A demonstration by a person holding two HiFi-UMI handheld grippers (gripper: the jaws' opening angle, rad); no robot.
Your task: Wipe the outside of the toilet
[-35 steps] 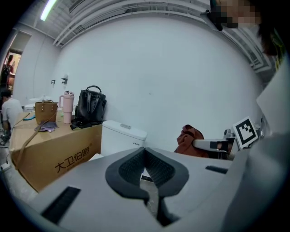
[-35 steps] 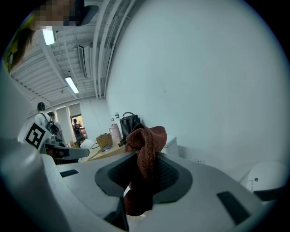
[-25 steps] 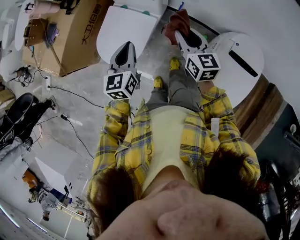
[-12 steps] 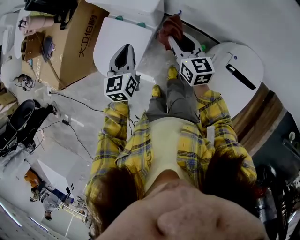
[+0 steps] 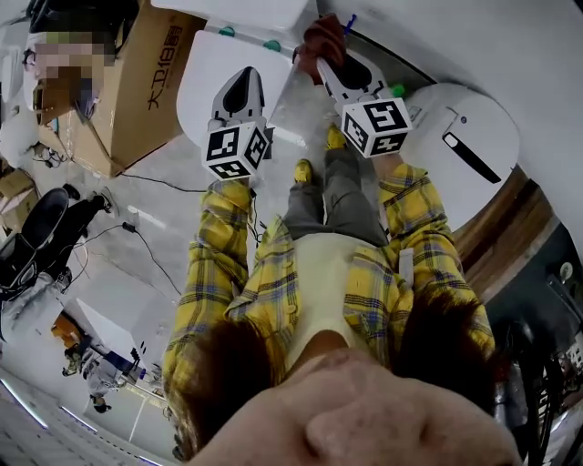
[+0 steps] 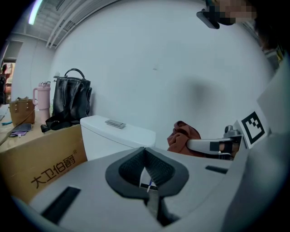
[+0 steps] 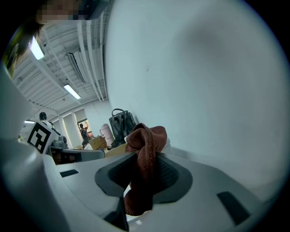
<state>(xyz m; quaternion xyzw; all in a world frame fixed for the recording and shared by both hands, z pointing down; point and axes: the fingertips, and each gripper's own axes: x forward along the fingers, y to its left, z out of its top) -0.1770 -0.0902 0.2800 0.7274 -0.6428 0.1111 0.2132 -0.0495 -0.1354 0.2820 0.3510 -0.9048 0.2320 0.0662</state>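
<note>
At the top of the head view, the toilet (image 5: 223, 73), closed, with its tank (image 5: 250, 11) against the wall (image 5: 474, 41). Just beside the tank's right end, the cloth (image 5: 321, 36), clamped in the right gripper (image 5: 330, 65) (folds bunched between the jaws, a tail hanging below them); no contact with the porcelain to be seen. Over the toilet's closed top, the left gripper (image 5: 243, 80), jaws together on nothing.

Against a second ago: both grippers carried forward, the cloth shifted leftward toward the tank. Probably still the approach, with wiping not yet begun.

Outward: box (image 5: 137, 82) close along the toilet's left side, so little room there. On the right, a strip of floor (image 5: 301, 109) between the toilet and a second white fixture (image 5: 465, 127). Best access likely from that flank and the front. Tight behind the tank for any sweep.
</note>
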